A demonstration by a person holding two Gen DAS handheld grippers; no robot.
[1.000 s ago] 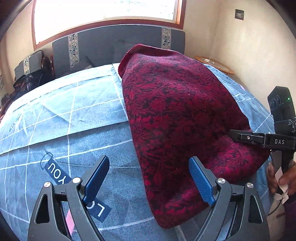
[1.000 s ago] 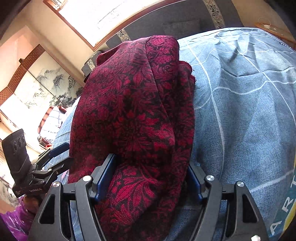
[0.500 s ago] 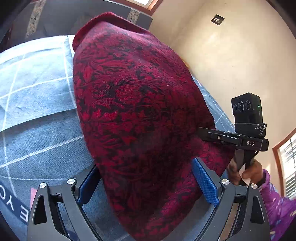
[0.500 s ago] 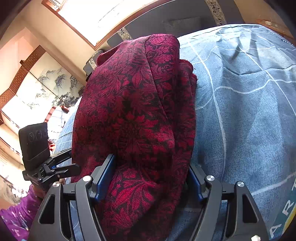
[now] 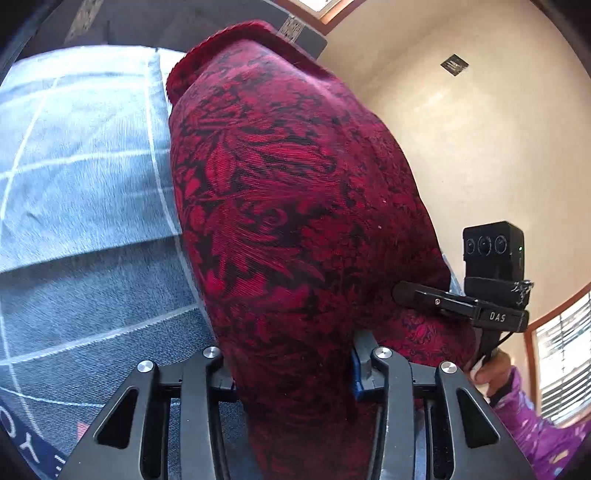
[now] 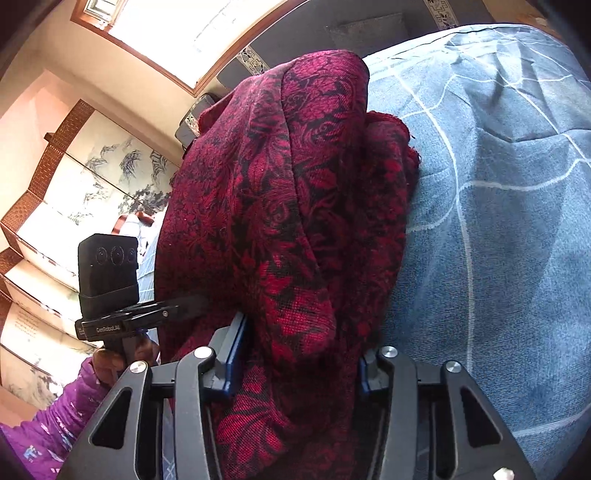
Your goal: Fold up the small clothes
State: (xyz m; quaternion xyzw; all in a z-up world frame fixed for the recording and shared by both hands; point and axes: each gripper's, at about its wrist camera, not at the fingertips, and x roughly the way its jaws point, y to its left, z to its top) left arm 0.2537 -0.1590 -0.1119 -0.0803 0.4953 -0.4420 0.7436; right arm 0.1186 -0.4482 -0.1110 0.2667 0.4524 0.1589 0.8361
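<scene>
A dark red floral garment [image 5: 295, 206] lies in a long folded mound on the blue checked bed cover [image 5: 92, 184]. My left gripper [image 5: 291, 369] has the garment's near end bunched between its blue pads, and its jaws are closing on the cloth. In the right wrist view the same garment [image 6: 295, 192] fills the middle, with a fold draped over its top. My right gripper [image 6: 299, 362] is closing on the near end too, its pads pressed into the cloth. Each gripper shows in the other's view: the right gripper [image 5: 402, 291] and the left gripper [image 6: 195, 302] sit at opposite near corners.
A grey headboard [image 5: 147, 22] and a window [image 6: 177, 29] stand at the far end of the bed. A beige wall [image 5: 461, 129] lies to the right, a painted folding screen [image 6: 92, 177] to the left. A hand in a purple sleeve [image 5: 535, 435] holds each gripper.
My left gripper swung right from bare bed cover onto the garment's near end and narrowed its jaws on it. The right gripper's jaws also narrowed on the cloth.
</scene>
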